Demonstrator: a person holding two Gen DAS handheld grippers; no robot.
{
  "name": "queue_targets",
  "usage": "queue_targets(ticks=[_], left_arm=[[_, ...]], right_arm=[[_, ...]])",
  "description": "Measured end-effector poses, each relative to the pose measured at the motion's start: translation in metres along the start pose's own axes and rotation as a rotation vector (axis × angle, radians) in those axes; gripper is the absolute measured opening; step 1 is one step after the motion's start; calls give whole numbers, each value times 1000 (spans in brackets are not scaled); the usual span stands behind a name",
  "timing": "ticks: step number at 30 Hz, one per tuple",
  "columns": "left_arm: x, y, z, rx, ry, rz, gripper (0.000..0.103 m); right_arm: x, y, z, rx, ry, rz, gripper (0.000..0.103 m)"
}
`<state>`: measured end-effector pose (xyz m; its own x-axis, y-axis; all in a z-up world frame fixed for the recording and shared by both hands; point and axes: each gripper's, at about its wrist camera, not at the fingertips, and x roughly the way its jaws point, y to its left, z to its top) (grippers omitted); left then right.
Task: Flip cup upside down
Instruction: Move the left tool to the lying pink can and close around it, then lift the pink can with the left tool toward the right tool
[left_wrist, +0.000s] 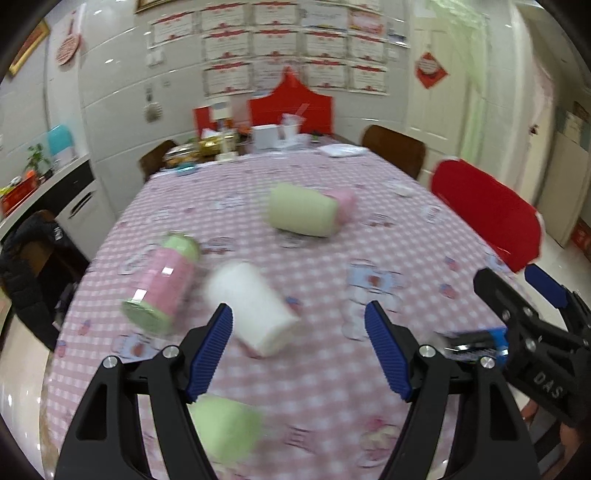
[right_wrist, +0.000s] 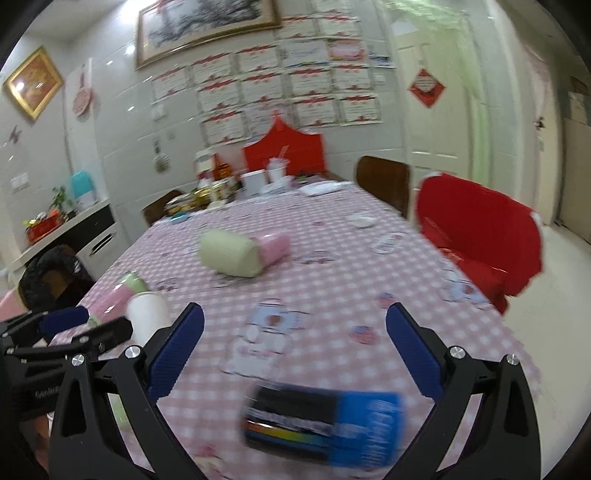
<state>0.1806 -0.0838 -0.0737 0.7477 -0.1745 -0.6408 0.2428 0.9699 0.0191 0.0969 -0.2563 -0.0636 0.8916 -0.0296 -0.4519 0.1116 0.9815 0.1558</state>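
Observation:
Several cups lie on their sides on the pink checked tablecloth (left_wrist: 325, 280). A white cup (left_wrist: 255, 306) lies just ahead of my left gripper (left_wrist: 299, 317), which is open and empty above the table. A pink-and-green cup (left_wrist: 162, 284) lies to its left, a green cup (left_wrist: 225, 428) under the left finger, and a green cup nested with a pink one (left_wrist: 306, 214) farther back. My right gripper (right_wrist: 295, 325) is open and empty; the white cup (right_wrist: 147, 314) and the green-pink pair (right_wrist: 240, 251) show there too.
A blue and black box (right_wrist: 325, 424) lies on the table below my right gripper. A red-covered chair (left_wrist: 487, 214) stands at the right edge. Clutter of boxes and dishes (left_wrist: 258, 136) fills the far end. A brown chair (left_wrist: 395, 147) stands behind.

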Motion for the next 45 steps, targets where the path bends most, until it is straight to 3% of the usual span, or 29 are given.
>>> queue_targets(ticks=[7,13,21,28,37,45], left_arm=[[28,89,19,-99,52,84,73],[72,140,22,-119,129,85,73],[128,158,14,-92,239,54,73],[150,165,10,-105,280,23,70],[119,171,1,-106,222,-8,70],[63,176,-38,-117,194,-24,70]], right_arm=[[51,72,22,-55,65,99,95],[94,111,25,-55,136,146,95],[127,137,16,-73,196,142,95],[136,151,14,-90,210,133,95],[125,165,12,-113,217,128,95],[93,188,0,-154,223,140,95]])
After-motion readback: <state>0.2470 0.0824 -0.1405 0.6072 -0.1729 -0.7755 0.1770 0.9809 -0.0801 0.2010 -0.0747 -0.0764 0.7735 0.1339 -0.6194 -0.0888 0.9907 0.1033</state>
